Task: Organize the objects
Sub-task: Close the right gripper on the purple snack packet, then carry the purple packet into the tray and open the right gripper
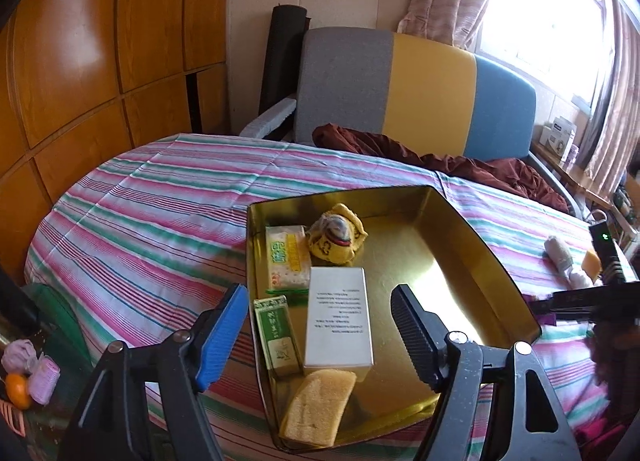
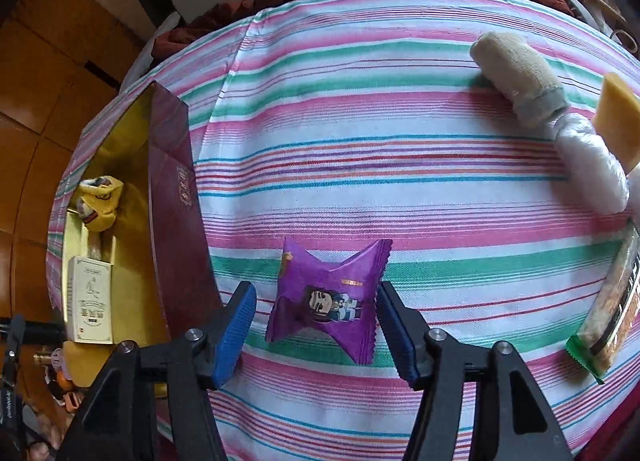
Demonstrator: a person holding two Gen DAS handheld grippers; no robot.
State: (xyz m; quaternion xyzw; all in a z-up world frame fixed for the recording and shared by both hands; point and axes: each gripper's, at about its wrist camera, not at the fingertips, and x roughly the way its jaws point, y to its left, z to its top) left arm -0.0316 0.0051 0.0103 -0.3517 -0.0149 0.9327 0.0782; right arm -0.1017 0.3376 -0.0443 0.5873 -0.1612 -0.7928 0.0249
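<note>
So the purple packet (image 2: 329, 297) is a crinkly little pillow wrapper, pinched at the middle so it flares at both ends, serrated edge on its right, with a cartoon figure and a small gold strip printed on it; too small to read; it lies flat on the striped cloth (image 2: 400, 165), long axis running across between the fingers of the right gripper (image 2: 316, 321), which are spread to either side of it, not clearly touching. Left of it sits the gold tray (image 1: 460, 285), maroon on the outside; inside are a white box (image 1: 338, 321) with tiny unreadable print, a green box (image 1: 278, 337), a yellow-green pack (image 1: 288, 261), a yellow toy (image 1: 338, 239) and a sponge (image 1: 318, 407). The left gripper (image 1: 320, 325) hangs over the tray's near end, fingers wide apart, holding nothing. Off to the right on the cloth: a rolled towel (image 2: 516, 77), a white bundle (image 2: 592, 165), an orange block (image 2: 618, 121), a green-edged snack pack (image 2: 608, 321).
</note>
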